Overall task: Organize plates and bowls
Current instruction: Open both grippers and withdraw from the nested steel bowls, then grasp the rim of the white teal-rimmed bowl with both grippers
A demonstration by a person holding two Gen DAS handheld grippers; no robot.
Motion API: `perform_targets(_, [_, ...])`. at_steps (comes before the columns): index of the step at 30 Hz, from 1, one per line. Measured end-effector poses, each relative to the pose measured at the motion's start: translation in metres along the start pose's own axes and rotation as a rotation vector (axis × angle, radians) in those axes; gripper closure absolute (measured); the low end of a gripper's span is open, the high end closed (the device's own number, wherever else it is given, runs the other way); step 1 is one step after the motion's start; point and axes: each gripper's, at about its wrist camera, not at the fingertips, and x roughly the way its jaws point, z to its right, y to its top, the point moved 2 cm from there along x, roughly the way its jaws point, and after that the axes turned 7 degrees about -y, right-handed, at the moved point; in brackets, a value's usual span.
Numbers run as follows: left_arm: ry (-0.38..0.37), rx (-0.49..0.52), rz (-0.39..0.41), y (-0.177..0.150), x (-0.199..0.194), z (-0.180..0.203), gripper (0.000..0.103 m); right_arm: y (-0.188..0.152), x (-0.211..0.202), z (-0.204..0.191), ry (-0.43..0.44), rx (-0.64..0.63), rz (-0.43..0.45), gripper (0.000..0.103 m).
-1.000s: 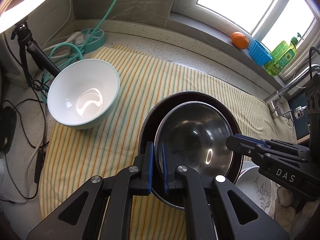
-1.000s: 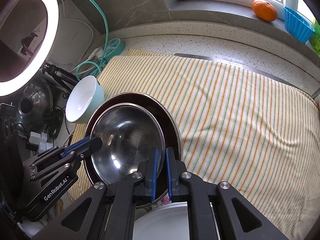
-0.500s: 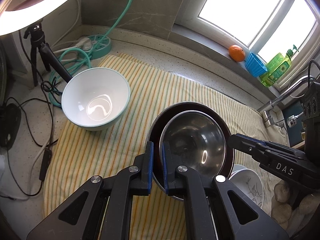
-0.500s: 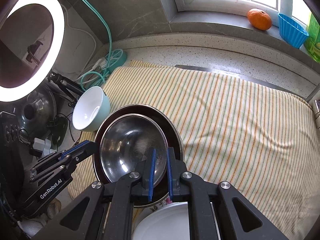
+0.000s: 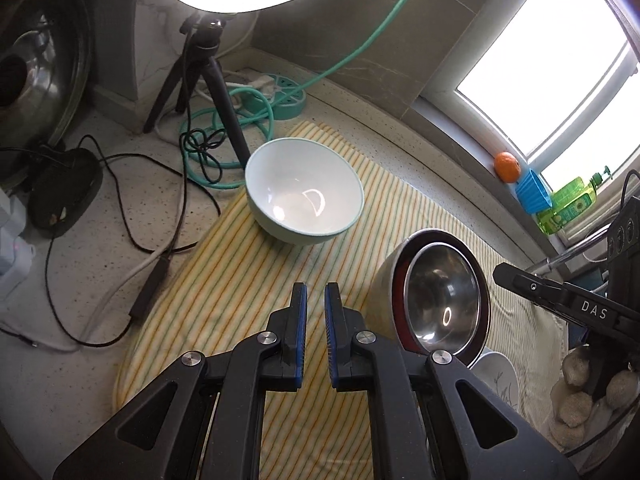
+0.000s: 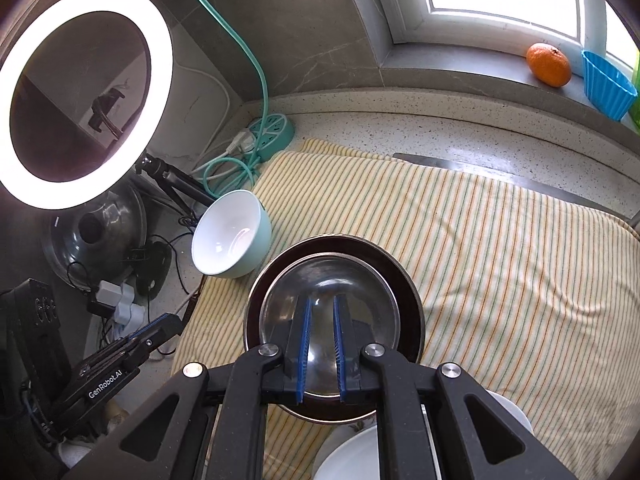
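Two bowls nested, steel bowl (image 6: 328,276) in dark bowl (image 6: 332,245), mouths tilted toward left gripper (image 5: 316,286); rims pinched by right gripper (image 6: 321,300); left gripper closed, empty.

1. Steel bowl (image 6: 328,300): polished, mirror-bright metal.
2. Mint bowl (image 5: 304,192): glossy glazed ceramic, white inside.
3. Striped towel (image 6: 500,264): soft matt cloth, slightly rumpled.
4. Counter (image 5: 100,264): speckled, smooth stone.
5. Dark outer bowl (image 6: 412,300): glossy rim.

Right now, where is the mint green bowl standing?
In both wrist views, the mint green bowl stands upright on the far left corner of the striped cloth, beside the tripod, apart from the nested bowls.
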Motion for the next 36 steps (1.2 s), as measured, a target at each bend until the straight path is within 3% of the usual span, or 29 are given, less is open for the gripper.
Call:
perform_targets(6, [0.000, -0.090, 0.046, 0.009, -0.006, -0.030, 0.096, 0.015, 0.010, -0.018, 0.045, -0.001, -0.008, 0.089])
perform_targets(18, [-0.086, -0.222, 0.089, 0.025, 0.006, -0.059, 0.091, 0.049, 0.045, -0.049, 0.088, 0.018, -0.039, 0.088])
perform_targets(36, [-0.142, -0.256, 0.086, 0.048, 0.033, -0.067, 0.091, 0.073, 0.099, -0.076, 0.059, 0.012, -0.096, 0.088])
